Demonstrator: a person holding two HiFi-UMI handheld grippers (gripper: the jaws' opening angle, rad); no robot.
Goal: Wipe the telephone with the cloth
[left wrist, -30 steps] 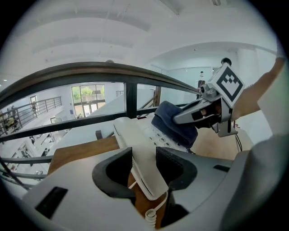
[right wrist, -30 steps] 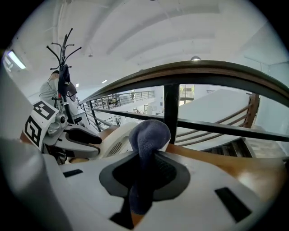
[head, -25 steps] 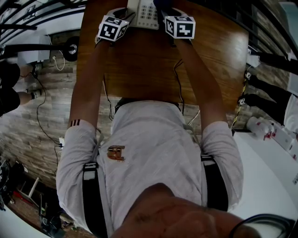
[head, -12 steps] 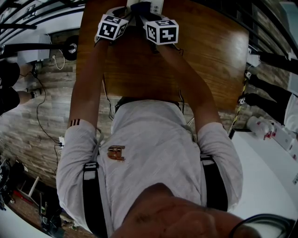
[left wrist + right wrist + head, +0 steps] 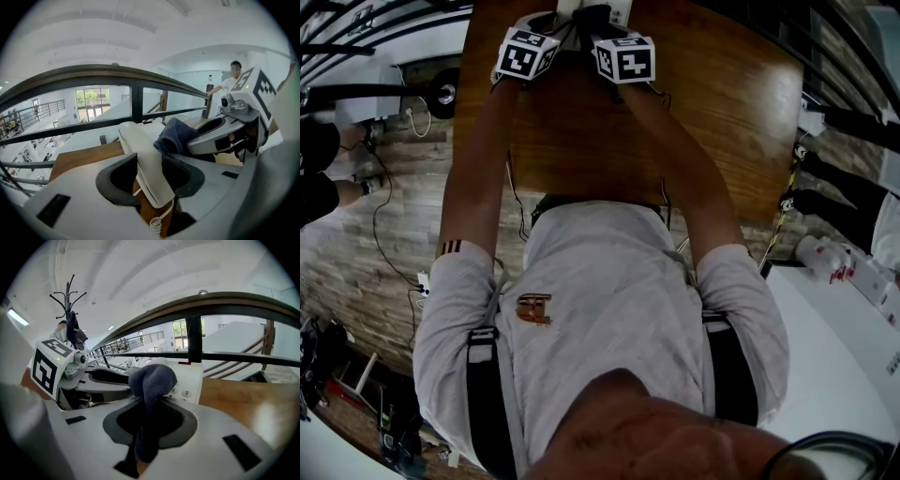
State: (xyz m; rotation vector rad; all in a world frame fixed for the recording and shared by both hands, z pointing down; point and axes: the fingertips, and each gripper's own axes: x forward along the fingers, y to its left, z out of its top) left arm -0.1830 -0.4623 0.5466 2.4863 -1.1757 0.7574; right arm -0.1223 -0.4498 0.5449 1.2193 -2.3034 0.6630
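Two grippers are working close together at the far end of the wooden table (image 5: 722, 103), right up by the railing (image 5: 197, 329). The left gripper (image 5: 151, 180) has its jaws clamped across the white handset (image 5: 140, 145), holding it tilted, with the coiled cord (image 5: 157, 225) dangling beneath. The right gripper (image 5: 149, 423) pinches a dark blue cloth (image 5: 152, 378) between its jaws, the bunched end poking out front and a tail hanging below. From the left gripper view that bunch sits against the handset's side, touching or as near as I can judge. Just behind it is the telephone base (image 5: 187, 380), white, keypad showing.

So the wipe looks to be on the handset right now, base not obviously dealt with.

What could go wrong? That handset is smooth plastic held only across its middle; a firm sideways push from the cloth could twist it or slide it out of the jaws. The cloth is gripped by one fold, so a dragging stroke may pull it loose. Lift the handset too far and the cord could tug the base toward the table edge. And those two gripper bodies are nearly touching, so a knock is likely.
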